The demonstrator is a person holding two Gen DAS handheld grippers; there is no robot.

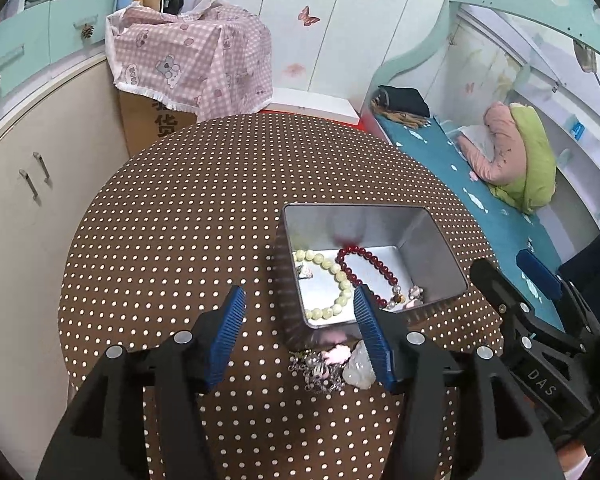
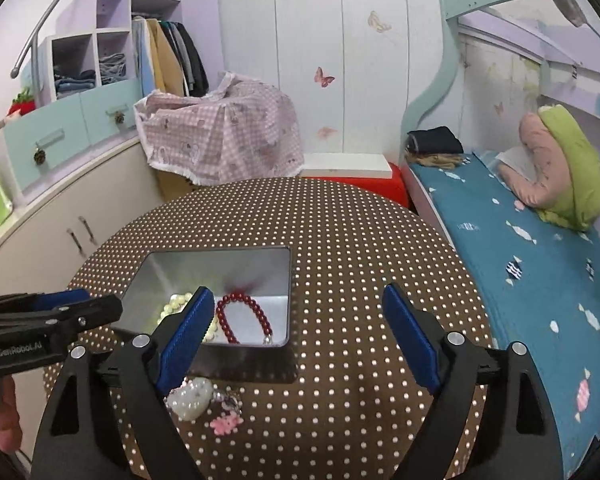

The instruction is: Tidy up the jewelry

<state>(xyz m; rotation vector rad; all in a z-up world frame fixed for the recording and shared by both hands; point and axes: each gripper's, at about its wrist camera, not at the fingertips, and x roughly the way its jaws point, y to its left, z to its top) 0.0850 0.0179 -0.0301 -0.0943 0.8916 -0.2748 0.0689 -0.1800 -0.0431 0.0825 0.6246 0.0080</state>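
Observation:
A silver metal tin (image 1: pixel 444 256) stands on the round brown polka-dot table (image 1: pixel 172 240). It holds a cream bead bracelet (image 1: pixel 340 280), a dark red bead bracelet (image 1: pixel 370 266) and small charms (image 1: pixel 414 294). In front of the tin lie a silver chain (image 1: pixel 320 372), a pink flower charm (image 1: pixel 338 354) and a white stone piece (image 1: pixel 360 368). My left gripper (image 1: pixel 298 306) is open above them, empty. My right gripper (image 2: pixel 298 304) is open and empty over the tin (image 2: pixel 220 264); the white piece (image 2: pixel 192 398) and pink charm (image 2: pixel 226 424) lie below its left finger.
A bed with a teal sheet (image 2: pixel 520 248) and a pink and green pillow (image 2: pixel 560 172) runs along the right. A cream cabinet (image 1: pixel 28 184) stands at the left. A box under a pink checked cloth (image 1: pixel 192 64) and a white board on a red stool (image 2: pixel 348 168) stand behind the table.

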